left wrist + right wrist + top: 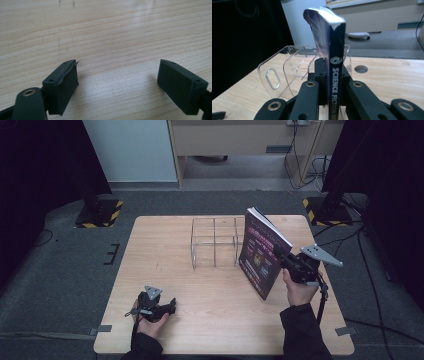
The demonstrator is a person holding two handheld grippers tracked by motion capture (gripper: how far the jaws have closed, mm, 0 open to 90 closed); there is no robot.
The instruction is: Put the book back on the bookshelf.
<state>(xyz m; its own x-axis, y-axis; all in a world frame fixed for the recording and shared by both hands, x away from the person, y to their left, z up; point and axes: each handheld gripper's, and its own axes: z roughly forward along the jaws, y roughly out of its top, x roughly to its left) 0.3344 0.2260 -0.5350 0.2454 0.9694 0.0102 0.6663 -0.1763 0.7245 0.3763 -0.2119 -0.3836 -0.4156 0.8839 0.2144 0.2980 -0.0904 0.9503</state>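
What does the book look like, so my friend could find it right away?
Look at the pale wooden table, then at the clear plastic rack with dividers near its far edge. Just right of that rack, the thin dark purple paperback book stands on edge, pinched at its spine by the right tongs. It is the one dark, printed thing there, and its spine reads SCIENCE FICTION.

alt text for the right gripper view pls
The right tongs clamp a paperback upright by its spine, which reads "Science Fiction". Behind it a clear acrylic divider rack stands on the wooden table.
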